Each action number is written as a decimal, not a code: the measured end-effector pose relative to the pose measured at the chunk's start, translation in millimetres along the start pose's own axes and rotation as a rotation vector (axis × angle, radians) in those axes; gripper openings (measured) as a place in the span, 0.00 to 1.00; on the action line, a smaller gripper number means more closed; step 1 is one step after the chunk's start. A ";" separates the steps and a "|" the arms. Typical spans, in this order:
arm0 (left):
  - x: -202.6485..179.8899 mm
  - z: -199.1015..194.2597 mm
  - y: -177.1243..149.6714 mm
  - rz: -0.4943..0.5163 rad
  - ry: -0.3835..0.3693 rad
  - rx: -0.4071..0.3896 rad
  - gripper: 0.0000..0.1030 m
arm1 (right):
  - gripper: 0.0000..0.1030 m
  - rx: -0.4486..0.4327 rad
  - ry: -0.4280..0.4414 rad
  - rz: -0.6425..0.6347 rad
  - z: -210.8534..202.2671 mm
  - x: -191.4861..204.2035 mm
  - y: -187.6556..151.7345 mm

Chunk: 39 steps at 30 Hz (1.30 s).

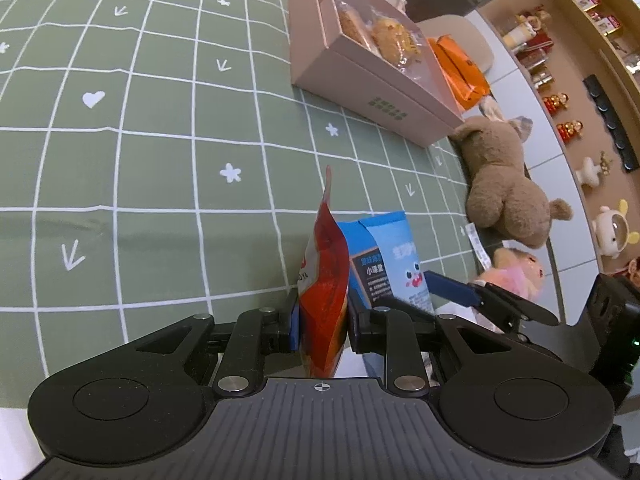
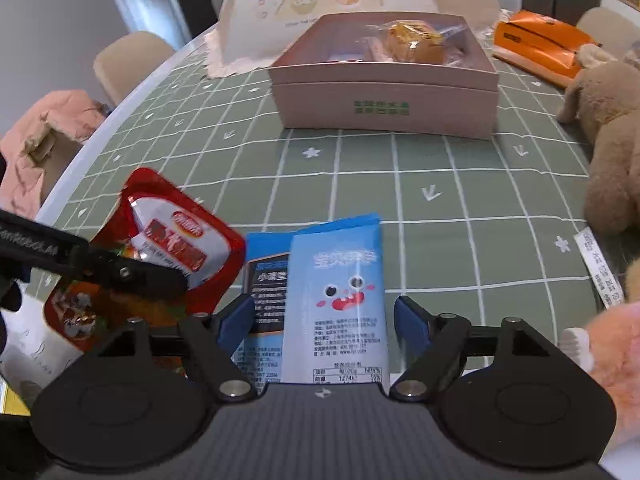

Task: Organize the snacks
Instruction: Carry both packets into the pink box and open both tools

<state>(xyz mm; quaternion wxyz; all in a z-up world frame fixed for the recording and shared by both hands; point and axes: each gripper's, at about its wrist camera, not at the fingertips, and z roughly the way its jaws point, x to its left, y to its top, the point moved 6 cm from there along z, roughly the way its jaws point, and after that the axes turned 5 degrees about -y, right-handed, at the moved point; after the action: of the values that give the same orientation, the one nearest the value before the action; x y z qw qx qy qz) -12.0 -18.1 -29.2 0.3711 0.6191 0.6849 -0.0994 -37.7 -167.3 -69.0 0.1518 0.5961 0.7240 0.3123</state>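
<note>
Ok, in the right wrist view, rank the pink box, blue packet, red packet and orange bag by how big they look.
1. Pink box, clearly largest.
2. Blue packet and red packet: about alike, both close to the camera, and the left gripper hides part of the red one, so no ranking.
3. Orange bag, smallest, though it lies farthest away.

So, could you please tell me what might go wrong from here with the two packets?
1. The left gripper pinches the red snack pouch only by its thin edge, so it could twist or slip.
2. The right gripper looks open around the blue snack packet; it may not be secured.
3. The pink box already holds wrapped pastries, so space could be tight.
</note>
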 end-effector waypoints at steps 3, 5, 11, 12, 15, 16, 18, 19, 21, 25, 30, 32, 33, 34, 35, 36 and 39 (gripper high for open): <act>-2.4 -0.9 -2.8 0.017 0.014 -0.007 0.25 | 0.75 0.011 0.050 -0.024 -3.5 9.1 -2.7; -2.6 -1.7 -4.4 0.018 0.020 -0.011 0.25 | 0.76 0.023 0.048 -0.045 -0.8 13.7 -5.3; 0.3 -10.2 -4.9 0.011 0.040 -0.040 0.25 | 0.79 0.016 0.015 -0.024 3.8 21.0 -1.3; 2.1 -14.0 -4.3 0.002 0.044 -0.052 0.25 | 0.79 0.019 0.009 0.005 5.6 20.8 1.9; 7.6 -27.1 -1.5 -0.027 0.042 -0.083 0.25 | 0.80 0.015 -0.029 0.095 11.3 19.4 9.9; 9.9 -32.7 -0.2 -0.036 0.045 -0.095 0.25 | 0.81 0.012 -0.045 0.094 13.5 22.7 10.9; 15.0 -42.8 3.2 -0.046 0.051 -0.111 0.25 | 0.85 0.008 -0.088 0.057 18.2 30.1 11.2; 17.7 -48.4 4.7 -0.050 0.055 -0.117 0.25 | 0.87 0.006 -0.111 0.021 20.8 35.2 9.9; 21.5 -55.5 7.0 -0.059 0.062 -0.119 0.25 | 0.88 -0.004 -0.165 -0.078 25.3 46.0 4.7; 23.0 -63.1 10.1 -0.081 0.039 -0.105 0.25 | 0.80 -0.013 -0.117 -0.111 17.5 41.6 0.6; -6.8 -57.2 10.2 -0.069 -0.095 -0.059 0.25 | 0.78 -0.050 -0.132 -0.051 -24.1 -6.7 11.4; -31.3 -52.4 17.1 -0.065 -0.197 -0.039 0.25 | 0.78 -0.097 -0.127 -0.013 -55.8 -28.6 26.6; -42.0 -51.2 23.4 -0.054 -0.236 -0.037 0.25 | 0.78 -0.126 -0.120 0.006 -73.8 -38.3 37.5; -58.9 -51.5 36.1 -0.024 -0.279 -0.046 0.25 | 0.78 -0.162 -0.118 0.023 -92.6 -47.1 50.0; -71.6 -52.1 47.4 0.006 -0.301 -0.062 0.25 | 0.78 -0.205 -0.121 0.037 -111.5 -54.7 63.5; -85.7 -54.1 63.4 0.044 -0.322 -0.086 0.25 | 0.78 -0.254 -0.128 0.047 -131.9 -61.8 78.7; -117.6 -55.3 119.6 0.103 -0.372 -0.206 0.25 | 0.79 -0.356 -0.160 0.041 -167.8 -72.7 113.6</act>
<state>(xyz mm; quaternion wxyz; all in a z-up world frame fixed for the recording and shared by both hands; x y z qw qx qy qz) 72.0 -50.7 122.7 0.5568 0.5831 0.5787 -0.1224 -32.1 -271.7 119.2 0.3056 0.5972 0.6306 0.3902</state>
